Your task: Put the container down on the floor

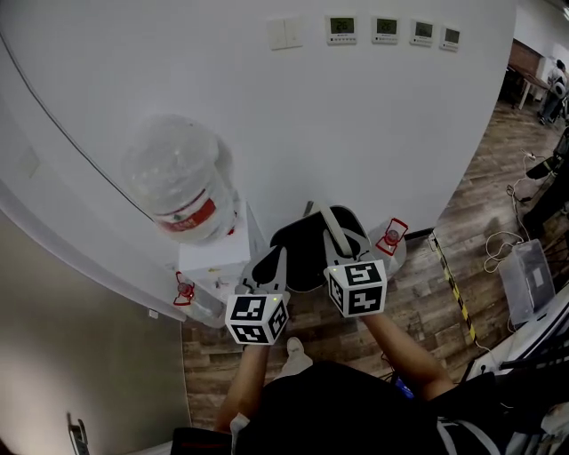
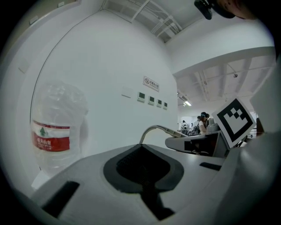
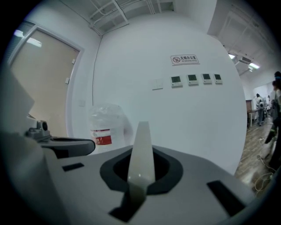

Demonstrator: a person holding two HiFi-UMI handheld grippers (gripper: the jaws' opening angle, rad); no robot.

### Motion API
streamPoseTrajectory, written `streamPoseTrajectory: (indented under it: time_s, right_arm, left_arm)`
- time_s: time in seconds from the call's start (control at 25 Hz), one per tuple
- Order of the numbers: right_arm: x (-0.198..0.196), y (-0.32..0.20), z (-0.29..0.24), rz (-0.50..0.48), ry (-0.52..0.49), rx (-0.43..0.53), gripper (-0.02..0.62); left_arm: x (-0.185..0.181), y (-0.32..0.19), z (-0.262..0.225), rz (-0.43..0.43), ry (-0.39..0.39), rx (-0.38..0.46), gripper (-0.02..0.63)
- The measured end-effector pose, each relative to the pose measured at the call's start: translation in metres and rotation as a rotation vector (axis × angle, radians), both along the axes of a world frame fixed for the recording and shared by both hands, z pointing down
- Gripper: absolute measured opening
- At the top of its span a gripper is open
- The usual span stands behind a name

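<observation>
STEP: approach; container (image 1: 182, 182) sits on dispenser (image 1: 212, 267), far left by wall | RIGHT tongs (image 3: 142, 128): closed, empty | LEFT tongs (image 1: 281, 258): state unclear | NEXT: probably spread tongs, clamp container's sides, lift clear.

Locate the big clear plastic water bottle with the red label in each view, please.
Head view: the clear red-labelled bottle is upper left of centre.
Left gripper view: far left.
Right gripper view: left of centre.
Shared landmark: the row of small wall panels.
</observation>
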State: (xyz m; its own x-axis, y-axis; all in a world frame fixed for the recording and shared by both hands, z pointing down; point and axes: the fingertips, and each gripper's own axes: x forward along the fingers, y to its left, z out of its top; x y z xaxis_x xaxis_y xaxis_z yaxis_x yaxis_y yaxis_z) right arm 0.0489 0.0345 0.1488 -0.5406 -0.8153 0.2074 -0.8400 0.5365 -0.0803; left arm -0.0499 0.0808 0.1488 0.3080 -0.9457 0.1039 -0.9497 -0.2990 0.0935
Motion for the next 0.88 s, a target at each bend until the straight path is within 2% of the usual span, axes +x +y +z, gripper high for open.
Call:
streamPoseTrajectory:
  time_s: [0.36, 0.88]
  right_arm:
    - [-0.031, -0.055, -0.014, 0.048, -0.005, 0.011, 0.032]
    - [-0.069, -0.112, -0.006, 0.126, 0.017, -0.021, 0.032]
  left_arm:
    - [-0.036, -0.058, -0.01, 0.047, 0.004, -0.006, 0.017]
    - [-0.076, -0.121, -0.004, 0.135, 0.024, -0.032, 0.017]
